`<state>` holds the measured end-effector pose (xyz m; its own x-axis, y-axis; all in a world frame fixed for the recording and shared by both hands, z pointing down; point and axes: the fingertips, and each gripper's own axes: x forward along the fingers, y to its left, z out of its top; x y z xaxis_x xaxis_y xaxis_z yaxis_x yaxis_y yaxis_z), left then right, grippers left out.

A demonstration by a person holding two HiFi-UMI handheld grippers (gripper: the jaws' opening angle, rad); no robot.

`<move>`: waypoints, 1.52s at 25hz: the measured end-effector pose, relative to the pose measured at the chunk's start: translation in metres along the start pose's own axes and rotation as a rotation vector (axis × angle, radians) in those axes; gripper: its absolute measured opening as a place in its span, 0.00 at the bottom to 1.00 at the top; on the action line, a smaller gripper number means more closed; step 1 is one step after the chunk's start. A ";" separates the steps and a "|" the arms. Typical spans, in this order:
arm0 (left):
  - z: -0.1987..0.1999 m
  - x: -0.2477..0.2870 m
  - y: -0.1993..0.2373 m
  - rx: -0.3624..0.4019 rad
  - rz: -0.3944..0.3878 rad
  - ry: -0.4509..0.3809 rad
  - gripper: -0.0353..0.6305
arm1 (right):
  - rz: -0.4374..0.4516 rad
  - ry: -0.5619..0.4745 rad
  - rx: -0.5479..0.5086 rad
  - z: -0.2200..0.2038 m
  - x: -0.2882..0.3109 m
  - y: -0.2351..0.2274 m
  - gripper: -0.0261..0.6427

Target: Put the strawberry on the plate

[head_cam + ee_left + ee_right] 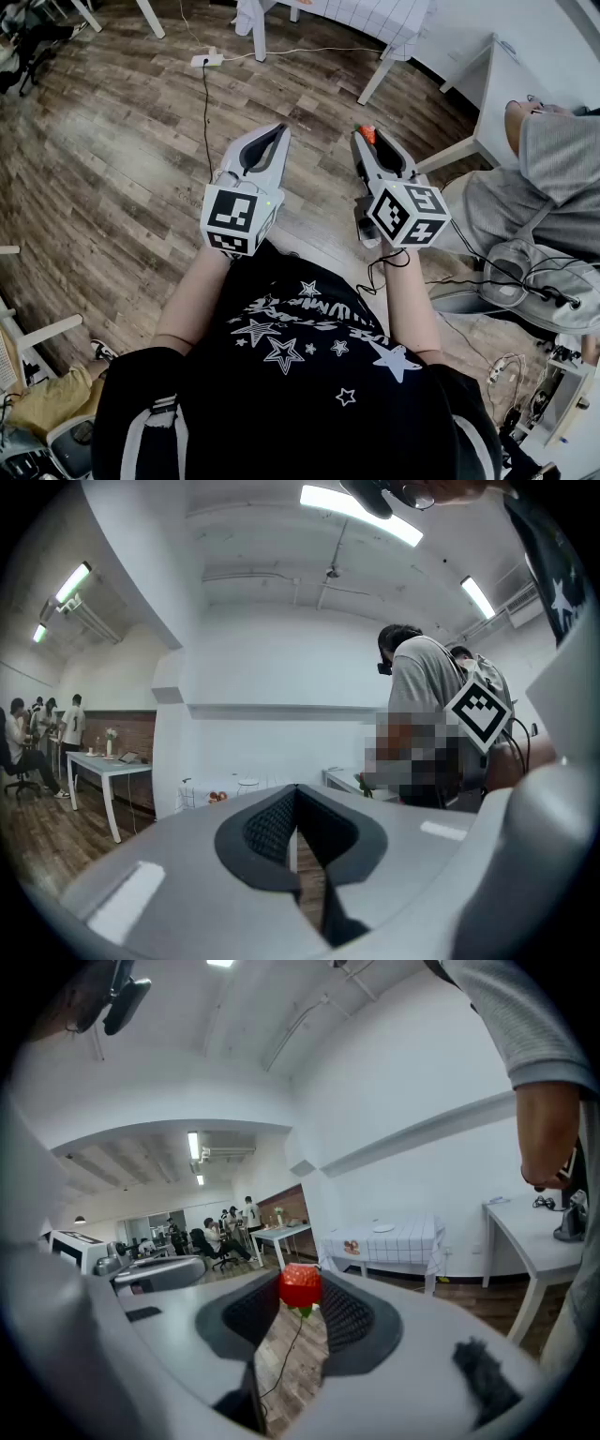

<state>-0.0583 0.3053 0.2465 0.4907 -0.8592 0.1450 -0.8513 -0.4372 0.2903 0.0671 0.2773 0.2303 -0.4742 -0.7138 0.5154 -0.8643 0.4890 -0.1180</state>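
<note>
Red, green-leafed strawberry (300, 1284) clamped in right gripper (302, 1290).

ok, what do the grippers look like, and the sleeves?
Left gripper and right gripper: light grey shells, tongs lined with black ribbed pads, each with a black-and-white marker cube. Black cable off the right one. Black short-sleeved T-shirt, white stars.

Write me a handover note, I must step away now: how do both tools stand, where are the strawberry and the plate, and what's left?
Left tool: shut, empty.
Right tool: shut on the strawberry, pinched at the tips.
Plate: what looks like it sits on the checked-cloth table across the room, well away from both tools.
Done: strawberry is in the grip.
Left: carry it to that table, set it on the plate, release.
</note>
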 end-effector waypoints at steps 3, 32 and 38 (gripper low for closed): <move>0.003 0.004 -0.001 0.002 -0.005 -0.007 0.06 | 0.003 -0.004 -0.007 0.003 0.002 0.000 0.25; -0.016 0.077 0.071 -0.027 0.043 0.045 0.06 | 0.014 0.046 0.032 0.003 0.098 -0.046 0.25; -0.022 0.125 0.113 0.064 0.018 0.051 0.06 | -0.017 0.061 0.045 0.013 0.162 -0.072 0.25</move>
<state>-0.0891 0.1540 0.3180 0.4828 -0.8529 0.1986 -0.8693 -0.4394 0.2263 0.0500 0.1201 0.3115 -0.4493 -0.6891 0.5686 -0.8796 0.4527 -0.1464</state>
